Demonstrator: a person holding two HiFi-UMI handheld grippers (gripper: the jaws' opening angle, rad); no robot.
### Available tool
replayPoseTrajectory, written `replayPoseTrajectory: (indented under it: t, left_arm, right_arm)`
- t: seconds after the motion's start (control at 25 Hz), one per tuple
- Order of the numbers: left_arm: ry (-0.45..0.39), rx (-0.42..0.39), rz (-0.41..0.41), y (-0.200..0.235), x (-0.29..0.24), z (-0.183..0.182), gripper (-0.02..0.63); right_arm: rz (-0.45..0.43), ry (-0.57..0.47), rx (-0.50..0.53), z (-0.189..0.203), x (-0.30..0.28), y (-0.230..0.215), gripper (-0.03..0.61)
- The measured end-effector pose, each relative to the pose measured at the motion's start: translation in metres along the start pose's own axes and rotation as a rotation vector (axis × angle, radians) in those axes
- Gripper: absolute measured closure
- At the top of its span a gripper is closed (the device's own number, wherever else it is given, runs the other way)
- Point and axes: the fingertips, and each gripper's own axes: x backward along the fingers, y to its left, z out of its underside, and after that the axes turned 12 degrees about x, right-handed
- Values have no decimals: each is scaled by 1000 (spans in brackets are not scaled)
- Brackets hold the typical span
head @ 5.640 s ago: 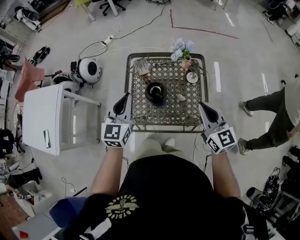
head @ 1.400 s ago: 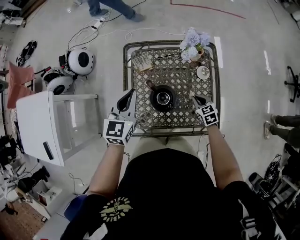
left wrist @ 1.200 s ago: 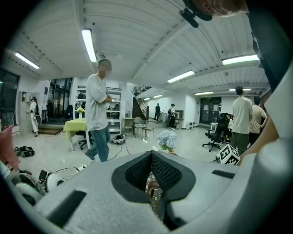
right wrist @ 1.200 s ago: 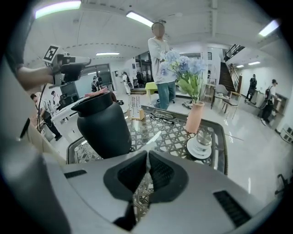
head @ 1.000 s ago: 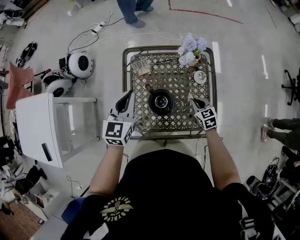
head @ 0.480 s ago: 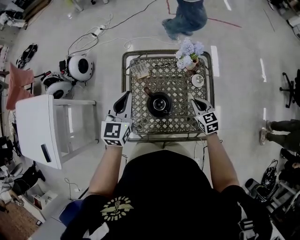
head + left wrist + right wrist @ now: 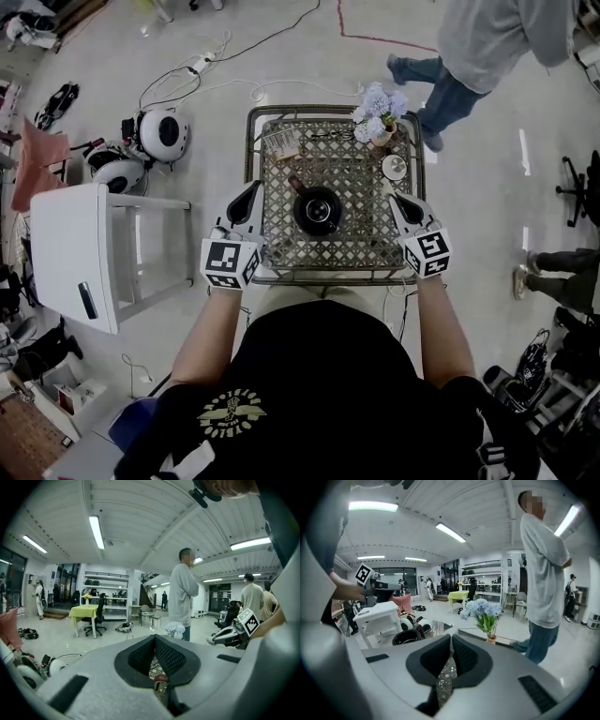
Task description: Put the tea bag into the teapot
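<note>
A glossy black, round teapot (image 7: 317, 208), mouth open, sits mid-tabletop (image 7: 281, 253), a woven metal lattice. At its 3 o'clock, the right gripper (image 7: 393, 198) has its fingers clenched on a thin pale sliver, the tea bag (image 7: 449, 648). At 9 o'clock, the left gripper (image 7: 255, 187) is clenched on nothing. The print on the packet (image 7: 282, 142) at 11 o'clock is too small to read.

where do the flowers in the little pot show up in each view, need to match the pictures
Head view: flowers at the table's far right corner.
Left gripper view: flowers at centre, just above the jaws.
Right gripper view: flowers right of centre.
Shared landmark: person in the grey top, near them.
</note>
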Motion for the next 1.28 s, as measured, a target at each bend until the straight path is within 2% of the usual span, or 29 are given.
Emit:
replayPoseTrajectory:
  t: [0.32, 0.48, 0.88, 1.28]
  left_arm:
    - [-3, -23, -8, 2, 8, -1, 618]
    - [15, -39, -5, 2, 14, 1, 618]
    - [9, -33, -2, 7, 22, 1, 618]
    - [-9, -23, -59, 30, 43, -1, 618]
  right_arm:
    - [26, -103, 2, -47, 20, -4, 565]
    - [33, -121, 12, -61, 31, -3, 565]
    - [10, -106, 18, -60, 24, 14, 565]
    - [-69, -110, 34, -68, -6, 49, 565]
